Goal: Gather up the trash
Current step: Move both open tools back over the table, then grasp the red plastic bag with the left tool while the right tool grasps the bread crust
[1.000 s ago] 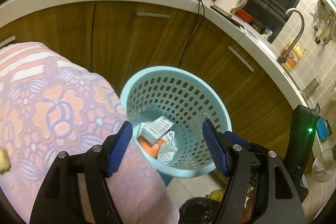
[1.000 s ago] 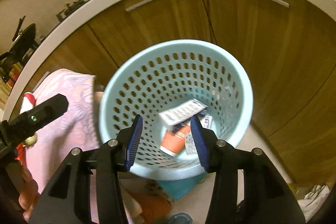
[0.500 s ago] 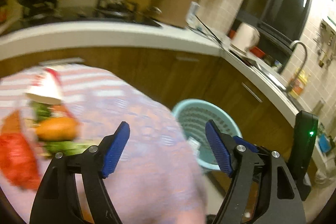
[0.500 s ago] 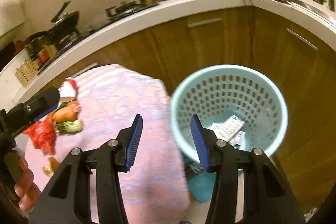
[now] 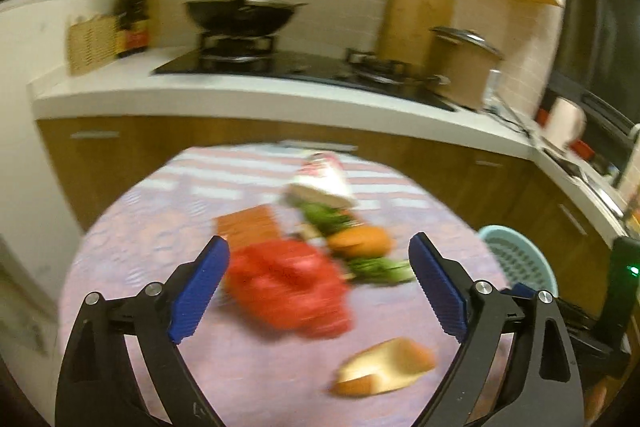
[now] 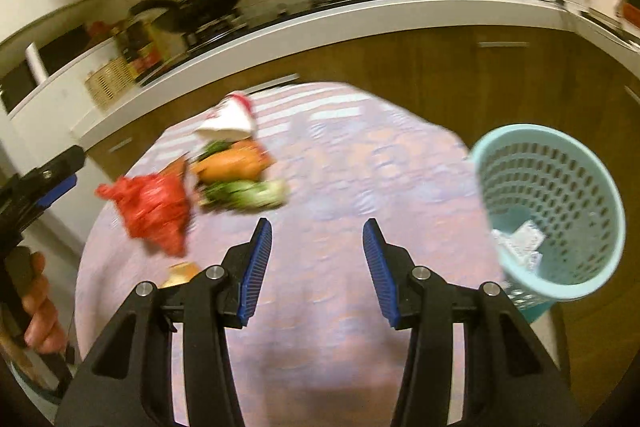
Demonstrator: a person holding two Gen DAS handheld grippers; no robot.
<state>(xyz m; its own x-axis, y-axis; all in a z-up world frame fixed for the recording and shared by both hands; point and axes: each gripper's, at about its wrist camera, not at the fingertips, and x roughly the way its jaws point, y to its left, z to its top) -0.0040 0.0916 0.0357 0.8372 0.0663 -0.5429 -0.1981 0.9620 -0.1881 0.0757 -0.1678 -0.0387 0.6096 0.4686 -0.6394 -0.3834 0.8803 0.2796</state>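
Left hand-held gripper [image 5: 318,285] just opened wide, empty, red bag [image 5: 286,285] framed between jaws; drop straight, pinch its crumpled middle, then carry to basket [image 5: 520,263] at 3 o'clock; right hand-held gripper [image 6: 316,269] half-open, empty.

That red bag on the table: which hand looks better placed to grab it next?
Probably left. The left gripper, jaws just opened wide and empty, frames the red bag. The right gripper faces bare tablecloth, bag off to its side.
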